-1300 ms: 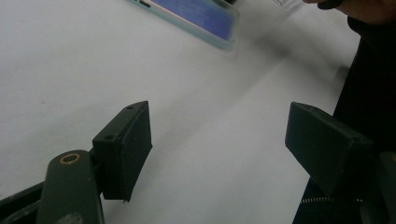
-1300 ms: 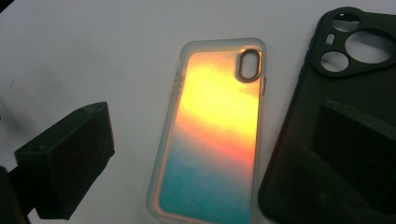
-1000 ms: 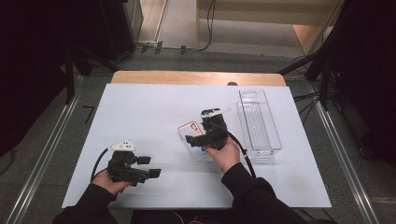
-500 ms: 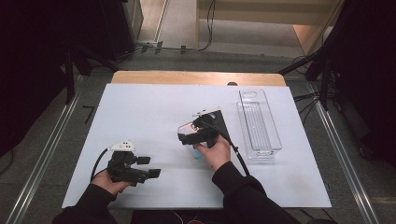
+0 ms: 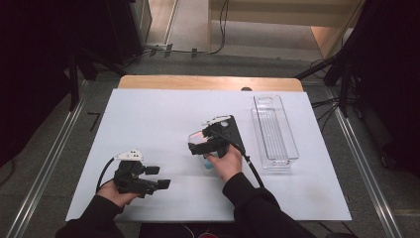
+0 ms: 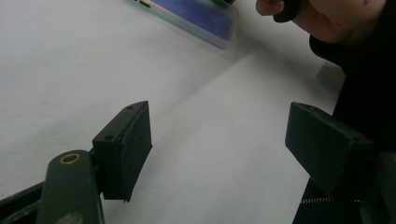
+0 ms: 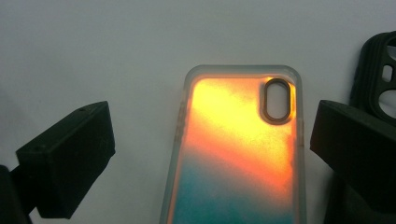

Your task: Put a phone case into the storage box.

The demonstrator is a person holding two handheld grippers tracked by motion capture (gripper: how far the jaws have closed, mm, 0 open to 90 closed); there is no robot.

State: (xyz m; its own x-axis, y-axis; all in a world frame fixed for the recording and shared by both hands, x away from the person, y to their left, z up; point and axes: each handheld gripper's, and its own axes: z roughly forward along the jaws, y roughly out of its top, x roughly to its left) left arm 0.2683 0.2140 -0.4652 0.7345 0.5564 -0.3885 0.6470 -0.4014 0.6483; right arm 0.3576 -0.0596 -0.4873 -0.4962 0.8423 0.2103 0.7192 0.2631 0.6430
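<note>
A clear-edged phone case (image 7: 236, 154) with an orange-to-teal back lies flat on the white table; its camera cutout faces away from me. My right gripper (image 7: 212, 140) hovers open just above it, one jaw on each side, touching nothing. In the high view the right gripper (image 5: 199, 144) covers most of the case (image 5: 209, 165). A black phone case (image 7: 380, 77) lies just beyond the right jaw. My left gripper (image 5: 159, 177) rests near the front left, open and holding nothing. In the left gripper view its jaws (image 6: 224, 140) stand wide apart, with the phone case (image 6: 201, 18) far ahead.
A clear plastic tray (image 5: 277, 163) stands lengthwise at the right of the white table top (image 5: 148, 114). A wooden edge (image 5: 208, 83) runs along the back. The person's right hand (image 6: 327, 18) shows in the left gripper view.
My right gripper has shifted a little left and tipped down over the phone case. The left gripper has stayed in place.
</note>
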